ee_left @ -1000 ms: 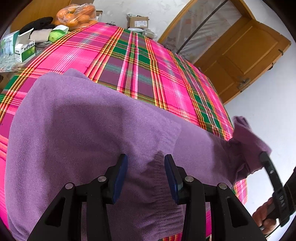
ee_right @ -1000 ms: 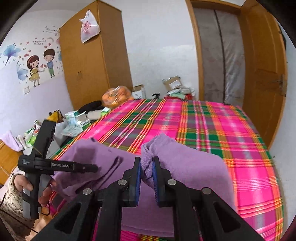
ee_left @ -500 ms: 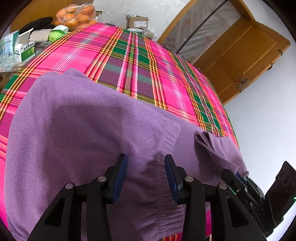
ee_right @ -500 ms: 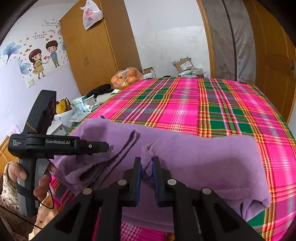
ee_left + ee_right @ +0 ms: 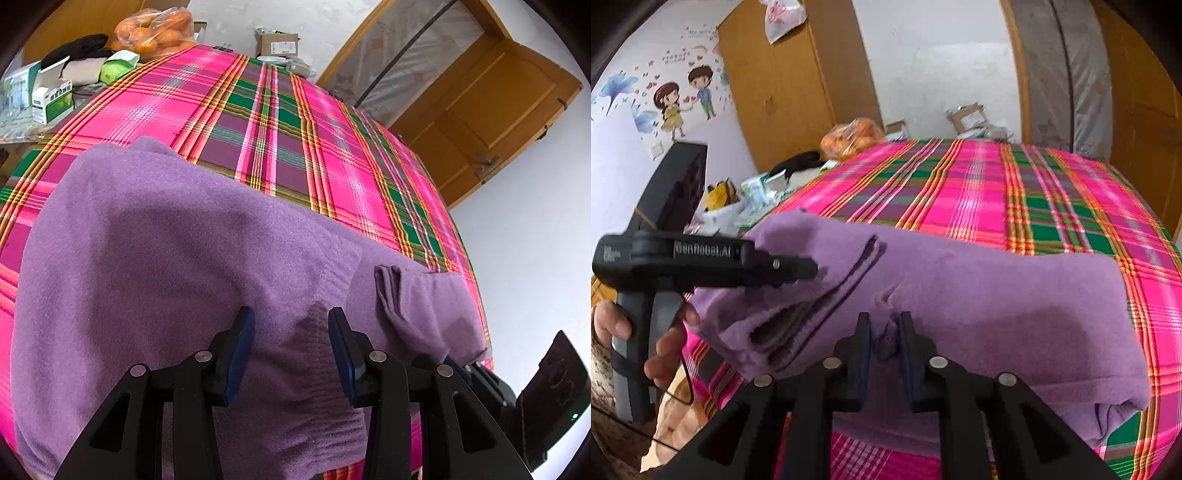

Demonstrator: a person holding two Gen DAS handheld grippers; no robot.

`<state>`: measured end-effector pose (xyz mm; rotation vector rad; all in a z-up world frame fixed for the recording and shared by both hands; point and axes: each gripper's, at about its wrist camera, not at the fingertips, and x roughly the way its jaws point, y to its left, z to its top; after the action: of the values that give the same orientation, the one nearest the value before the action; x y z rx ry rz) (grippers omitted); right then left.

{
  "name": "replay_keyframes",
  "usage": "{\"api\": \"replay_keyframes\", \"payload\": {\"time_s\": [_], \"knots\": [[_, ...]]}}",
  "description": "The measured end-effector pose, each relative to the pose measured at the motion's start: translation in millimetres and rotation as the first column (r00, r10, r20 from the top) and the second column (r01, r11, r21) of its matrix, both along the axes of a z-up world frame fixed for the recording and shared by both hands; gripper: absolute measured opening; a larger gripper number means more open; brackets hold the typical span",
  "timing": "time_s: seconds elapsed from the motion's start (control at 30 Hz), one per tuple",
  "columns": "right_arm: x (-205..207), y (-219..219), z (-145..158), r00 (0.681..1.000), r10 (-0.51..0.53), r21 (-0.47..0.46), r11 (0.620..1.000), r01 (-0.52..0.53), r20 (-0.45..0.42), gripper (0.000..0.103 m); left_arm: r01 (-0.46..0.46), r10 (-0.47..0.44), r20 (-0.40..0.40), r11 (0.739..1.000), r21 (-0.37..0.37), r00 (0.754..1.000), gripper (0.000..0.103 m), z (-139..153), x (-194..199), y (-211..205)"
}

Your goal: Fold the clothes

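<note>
- Sweater [image 5: 155, 266] in purple knit is lying across the near edge of the plaid bedspread [image 5: 295, 122], its body spread toward my left side and a doubled-over sleeve or hem resting on top at my right.
- Left gripper [image 5: 291, 347] is hovering low over the ribbed band, jaws standing wide apart and gripping nothing; the cloth is showing between them, and I cannot tell whether the pads are touching it.
- Right gripper [image 5: 884, 334] is standing with its jaws a narrow gap apart around a small pinch of knit; whether they are biting it or letting it go, I cannot tell.
- I am judging this a fold in progress, the layered flap [image 5: 798, 317] bunching under my left tool.
- To do it well, I am wanting both tools level, edges lined up with the sweater's side, and the fabric settled flat before any pull.
- Soft knit is likely stretching and dragging, so I am favouring a deep bite on the ribbing over a shallow one.
- Oranges in their bag [image 5: 155, 31] and boxes [image 5: 51, 96] are sitting well clear.
</note>
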<state>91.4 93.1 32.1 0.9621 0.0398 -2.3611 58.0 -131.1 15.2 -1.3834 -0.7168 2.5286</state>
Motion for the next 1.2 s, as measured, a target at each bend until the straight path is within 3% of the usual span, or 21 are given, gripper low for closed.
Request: {"api": "replay_keyframes", "payload": {"time_s": [0.13, 0.27, 0.43, 0.53, 0.63, 0.77, 0.97, 1.2], "knots": [[3.9, 14.1, 4.8, 1.000, -0.002, -0.035, 0.999, 0.003, 0.006, 0.022, -0.028, 0.027, -0.032, 0.999, -0.017, 0.999, 0.043, 13.7, 4.4, 0.4], [8.5, 40.8, 9.4, 0.998, -0.043, -0.106, 0.993, 0.046, 0.037, 0.025, 0.004, -0.006, -0.089, 1.000, -0.017, 0.996, 0.043, 31.2, 5.6, 12.6], [24.1, 88.1, 17.0, 0.987, -0.160, -0.071, 0.985, 0.159, -0.010, 0.032, 0.102, -0.104, -0.093, 0.994, -0.033, 0.990, 0.043, 39.2, -5.6, 43.7], [33.6, 116.6, 21.5, 0.973, -0.229, -0.053, 0.972, 0.227, -0.039, 0.043, 0.174, -0.176, -0.069, 0.984, -0.040, 0.982, 0.043, 36.9, -16.4, 67.3], [41.3, 140.8, 17.0, 0.953, -0.298, -0.012, 0.954, 0.298, -0.048, 0.046, 0.228, -0.229, -0.037, 0.973, -0.032, 0.973, 0.043, 29.9, -25.9, 86.2], [39.2, 141.7, 2.7, 0.942, -0.328, 0.065, 0.941, 0.332, -0.065, 0.046, 0.247, -0.247, 0.005, 0.968, -0.037, 0.969, 0.043, 20.6, -33.7, 98.3], [20.6, 129.6, -12.2, 0.958, -0.281, 0.098, 0.954, 0.285, -0.056, 0.047, 0.213, -0.212, 0.051, 0.977, -0.023, 0.976, 0.043, 9.6, -38.7, 95.9], [2.2, 110.7, -17.7, 0.952, -0.293, 0.188, 0.934, 0.304, -0.086, 0.047, 0.208, -0.204, 0.079, 0.977, -0.045, 0.976, 0.043, 1.1, -45.5, 98.9]]}}
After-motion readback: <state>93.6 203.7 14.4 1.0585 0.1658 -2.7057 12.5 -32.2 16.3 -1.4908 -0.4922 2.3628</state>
